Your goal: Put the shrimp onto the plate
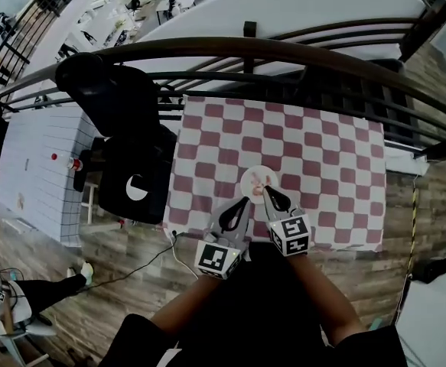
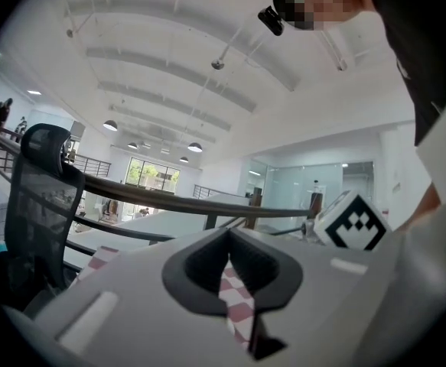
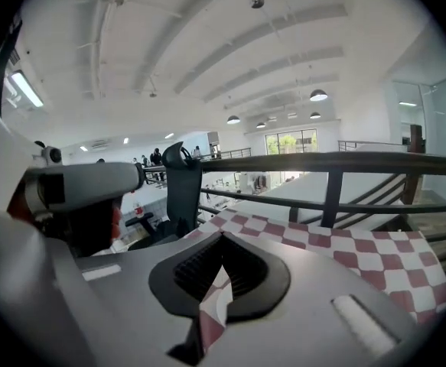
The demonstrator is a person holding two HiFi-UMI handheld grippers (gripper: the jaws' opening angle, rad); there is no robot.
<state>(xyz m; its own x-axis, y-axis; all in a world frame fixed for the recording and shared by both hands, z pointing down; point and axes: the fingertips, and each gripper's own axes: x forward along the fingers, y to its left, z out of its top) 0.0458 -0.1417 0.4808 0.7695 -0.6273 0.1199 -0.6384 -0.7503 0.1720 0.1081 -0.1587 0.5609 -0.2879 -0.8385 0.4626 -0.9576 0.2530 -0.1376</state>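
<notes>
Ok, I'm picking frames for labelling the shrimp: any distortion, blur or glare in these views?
Head view: strong fisheye bends the railing, and the plate is tiny, its pink contents hard to read. Left gripper view: dark vignetted corners, soft near jaws, a mosaic patch at the top. Right gripper view: same vignette, bright ceiling, fairly crisp tablecloth.

Left forearm [image 1: 183, 306] and right forearm [image 1: 320, 293] extend forward. Left gripper [image 1: 242, 202] and right gripper [image 1: 268, 192] sit side by side, fingers pressed together, empty.
</notes>
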